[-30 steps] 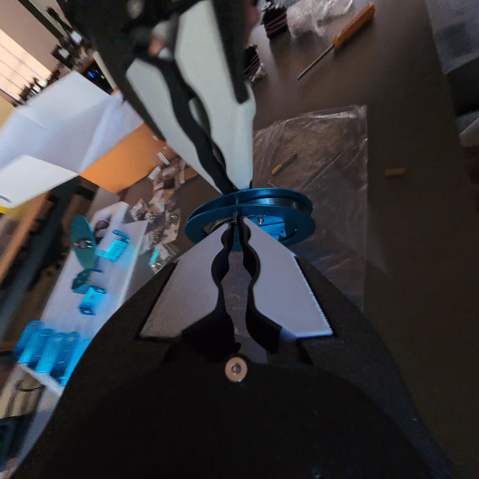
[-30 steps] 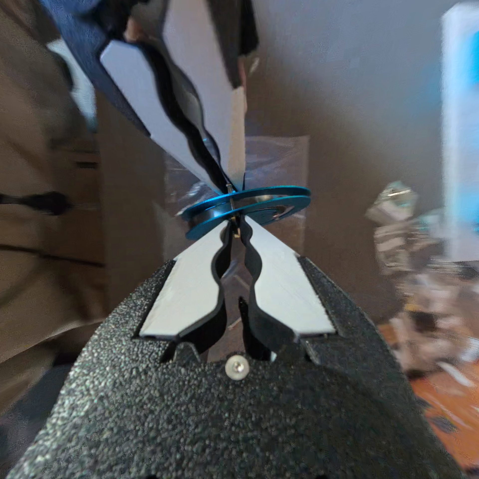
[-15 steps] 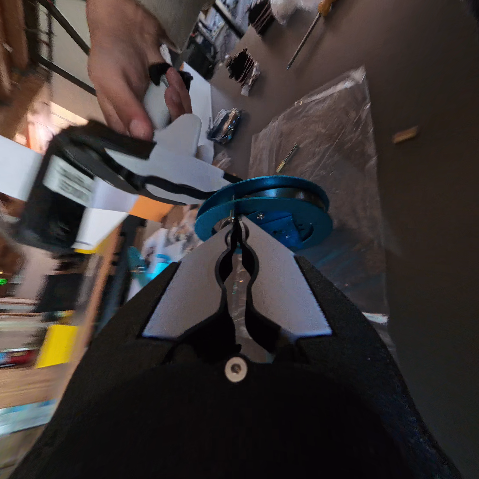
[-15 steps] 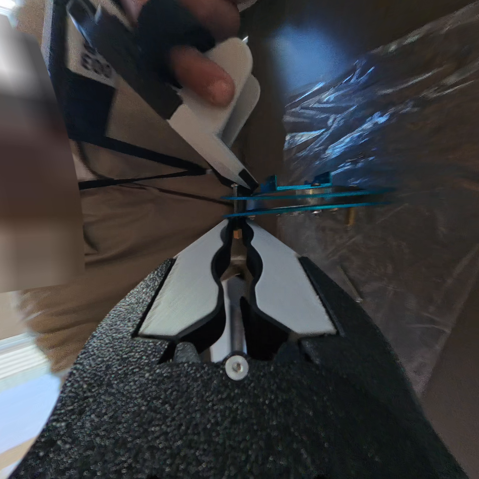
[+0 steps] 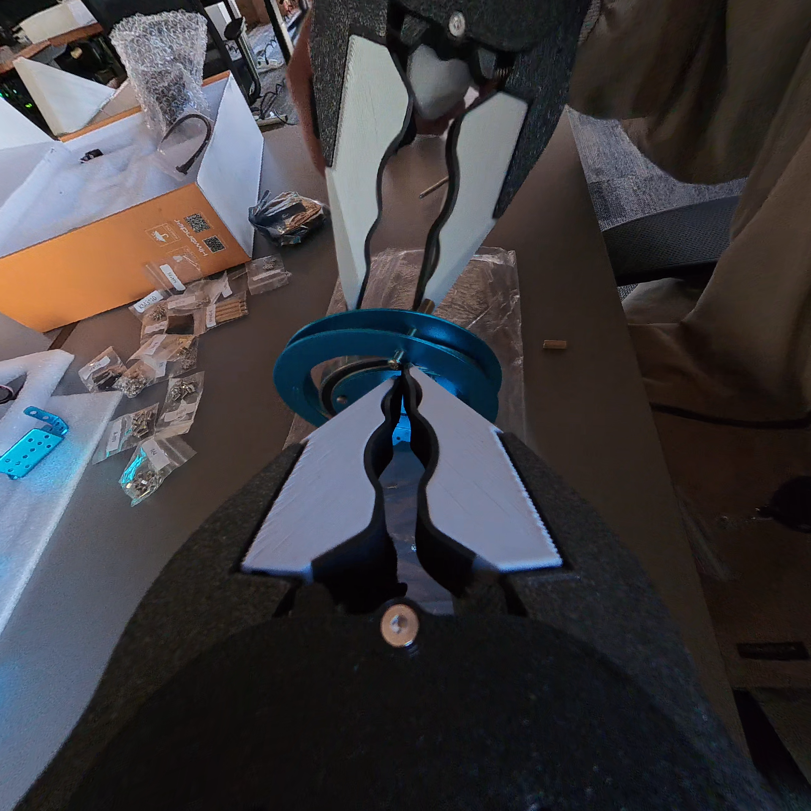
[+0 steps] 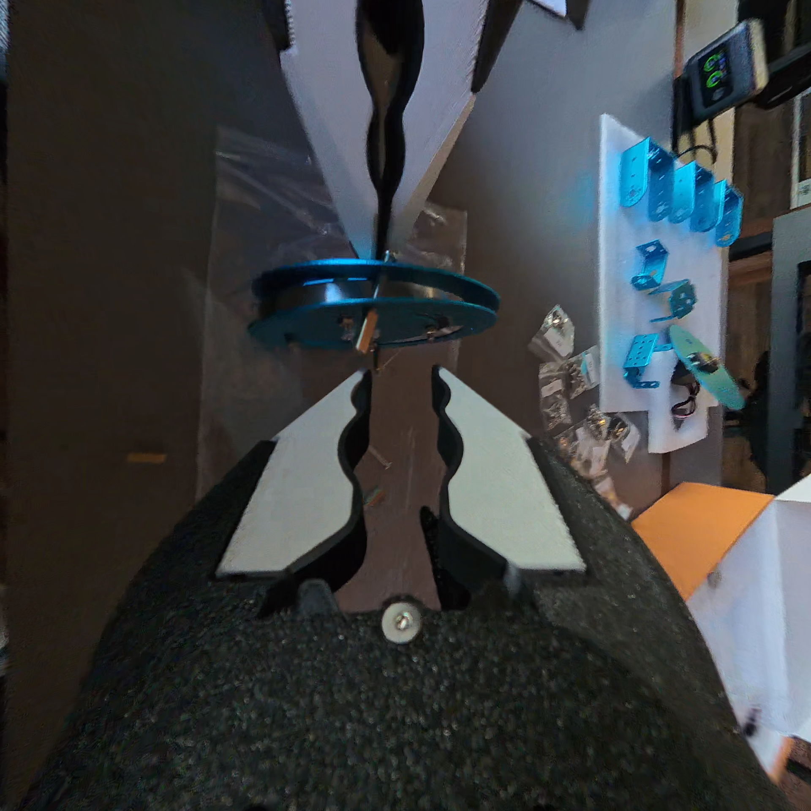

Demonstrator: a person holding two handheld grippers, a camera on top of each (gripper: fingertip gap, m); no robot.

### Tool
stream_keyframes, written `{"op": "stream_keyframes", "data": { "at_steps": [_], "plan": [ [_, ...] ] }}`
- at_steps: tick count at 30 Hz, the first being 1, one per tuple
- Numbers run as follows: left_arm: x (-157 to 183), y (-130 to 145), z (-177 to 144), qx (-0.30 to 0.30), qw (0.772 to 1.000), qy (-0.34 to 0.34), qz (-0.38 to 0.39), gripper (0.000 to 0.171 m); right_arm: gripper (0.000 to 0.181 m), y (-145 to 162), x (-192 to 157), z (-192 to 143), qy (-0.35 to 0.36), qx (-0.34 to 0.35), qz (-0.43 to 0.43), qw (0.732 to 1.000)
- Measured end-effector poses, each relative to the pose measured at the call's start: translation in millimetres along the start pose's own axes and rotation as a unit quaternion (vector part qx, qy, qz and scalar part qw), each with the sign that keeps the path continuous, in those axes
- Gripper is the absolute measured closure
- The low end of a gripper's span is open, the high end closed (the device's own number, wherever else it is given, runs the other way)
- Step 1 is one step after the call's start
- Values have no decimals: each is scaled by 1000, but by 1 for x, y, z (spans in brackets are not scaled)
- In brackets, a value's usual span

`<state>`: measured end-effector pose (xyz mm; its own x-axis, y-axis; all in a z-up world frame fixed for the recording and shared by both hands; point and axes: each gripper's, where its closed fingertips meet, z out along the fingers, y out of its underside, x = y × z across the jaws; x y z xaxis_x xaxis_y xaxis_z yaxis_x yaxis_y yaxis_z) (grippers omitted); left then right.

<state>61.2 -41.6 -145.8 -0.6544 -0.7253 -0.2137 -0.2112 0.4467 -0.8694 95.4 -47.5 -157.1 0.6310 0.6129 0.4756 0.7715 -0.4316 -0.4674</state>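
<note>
Left gripper [image 5: 401, 379]: we are clenching it on the rim of the blue two-disc assembly [image 5: 386, 351], keeping that aloft over the plastic sheet [image 5: 487, 281].
Right gripper [image 6: 401, 373]: we are holding it released, just beside the brass standoff [image 6: 367, 335], not touching.
Room: the hardware bags [image 5: 149, 395] and orange box [image 5: 118, 259] are lying well apart, so we are working with open tabletop.

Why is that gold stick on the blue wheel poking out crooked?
The brass post on the blue wheel does sit tilted, hanging below the lower disc. The right gripper is open just beneath it, not touching. The left gripper is shut on the wheel's rim.
</note>
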Motion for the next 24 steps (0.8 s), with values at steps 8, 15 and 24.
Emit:
{"op": "stream_keyframes", "data": {
  "at_steps": [8, 15, 24],
  "plan": [
    [11, -1, 1, 10, 999, 34, 7, 171, 146, -25, -31, -33, -100, 219, 255, 936],
    [10, -2, -2, 24, 998, 52, -14, 171, 167, -33, -12, -20, 31, 230, 312, 921],
    [2, -2, -6, 38, 997, 63, -25, 150, 181, -36, 8, -10, -44, 287, 395, 871]
  ]
}}
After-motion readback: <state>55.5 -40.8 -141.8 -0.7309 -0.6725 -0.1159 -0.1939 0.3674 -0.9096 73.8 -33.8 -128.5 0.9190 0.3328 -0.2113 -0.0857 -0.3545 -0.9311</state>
